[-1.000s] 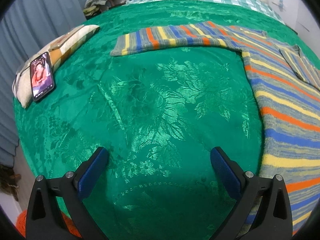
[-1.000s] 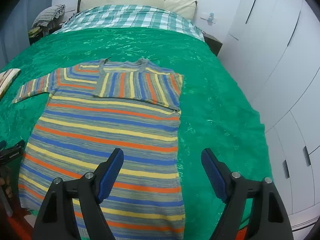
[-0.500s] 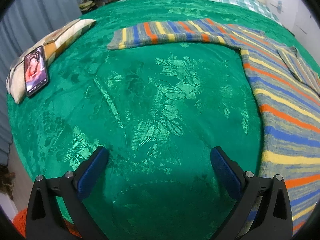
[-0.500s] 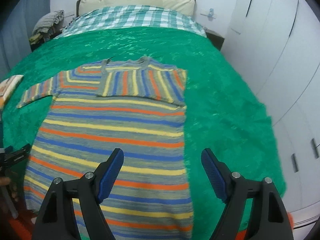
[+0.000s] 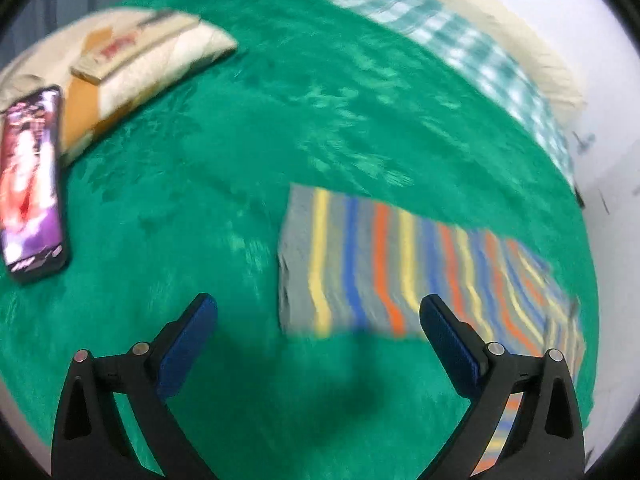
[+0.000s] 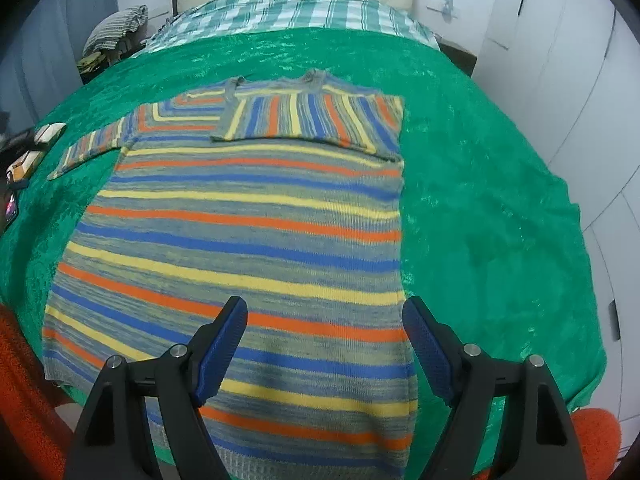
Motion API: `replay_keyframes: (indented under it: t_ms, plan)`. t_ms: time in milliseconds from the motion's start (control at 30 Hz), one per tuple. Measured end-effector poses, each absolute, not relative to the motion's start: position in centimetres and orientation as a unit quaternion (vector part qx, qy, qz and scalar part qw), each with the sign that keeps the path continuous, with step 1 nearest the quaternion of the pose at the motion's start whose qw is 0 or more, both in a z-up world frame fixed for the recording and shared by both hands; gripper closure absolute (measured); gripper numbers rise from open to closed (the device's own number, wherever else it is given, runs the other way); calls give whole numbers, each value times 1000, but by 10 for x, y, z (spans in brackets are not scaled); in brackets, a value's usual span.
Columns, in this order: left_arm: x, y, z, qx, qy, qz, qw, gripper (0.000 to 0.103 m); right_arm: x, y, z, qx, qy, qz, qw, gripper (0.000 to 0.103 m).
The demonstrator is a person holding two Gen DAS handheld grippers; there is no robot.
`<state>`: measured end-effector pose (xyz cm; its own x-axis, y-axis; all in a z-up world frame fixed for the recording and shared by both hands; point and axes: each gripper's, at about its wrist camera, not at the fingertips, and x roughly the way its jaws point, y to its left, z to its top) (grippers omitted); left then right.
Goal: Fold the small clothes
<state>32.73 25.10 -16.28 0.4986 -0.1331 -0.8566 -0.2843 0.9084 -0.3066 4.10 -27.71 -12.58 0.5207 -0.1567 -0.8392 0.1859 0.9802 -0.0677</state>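
Sweater [image 6: 248, 240] lay flat on the green bedspread [image 6: 480, 200] — striped, one sleeve folded across its chest; both grippers' fingers stood apart, empty.

Couldn't read any text anywhere tbh. The pillow [image 5: 132, 56] had some reddish print and the phone [image 5: 30, 184] screen was lit, but both were too blurry.
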Motion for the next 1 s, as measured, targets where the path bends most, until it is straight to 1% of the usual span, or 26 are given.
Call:
replay_keyframes:
  t_ms: [100, 200, 233, 267, 300, 333, 400, 533, 633, 733, 800, 900, 933, 967, 1000]
  plan:
    - [351, 250, -185, -209, 522, 53, 826, 5, 42, -275, -130, 10, 484, -98, 870, 24]
    - [359, 235, -199, -168, 534, 72, 826, 15, 44, -273, -134, 4, 488, -98, 867, 24]
    - [359, 228, -200, -140, 532, 81, 831, 25, 45, -272, -136, 3, 490, -97, 866, 24]
    - [359, 220, -199, -115, 528, 82, 838, 45, 46, -272, -137, 3, 492, -96, 865, 24]
    - [359, 214, -196, -102, 525, 73, 842, 61, 48, -271, -139, 3, 494, -95, 864, 24]
    - [360, 209, -194, -94, 528, 62, 842, 96, 49, -271, -140, 4, 495, -94, 864, 24]
    - [364, 198, -181, -73, 534, 60, 840, 98, 49, -270, -142, 7, 496, -90, 864, 24]
    - [366, 153, -111, -16, 476, 27, 879, 99, 45, -272, -139, 14, 489, -86, 868, 24]
    - [361, 89, -49, 15, 427, -38, 904, 99, 40, -278, -135, 27, 480, -87, 873, 24]
    - [354, 23, -14, 45, 400, -104, 910, 99, 38, -285, -135, 42, 479, -87, 872, 24]
    - [346, -27, -5, 70, 387, -147, 907, 99, 36, -287, -134, 50, 480, -86, 872, 24]
    - [331, -109, -20, 104, 385, -204, 894, 98, 32, -289, -132, 50, 475, -85, 875, 24]
    - [328, -123, -28, 108, 393, -217, 887, 95, 31, -289, -131, 48, 473, -86, 876, 24]
    - [326, -141, -41, 108, 405, -231, 878, 86, 30, -290, -131, 46, 471, -86, 876, 24]
    - [324, -163, -63, 106, 425, -249, 864, 74, 28, -290, -131, 45, 470, -86, 877, 24]
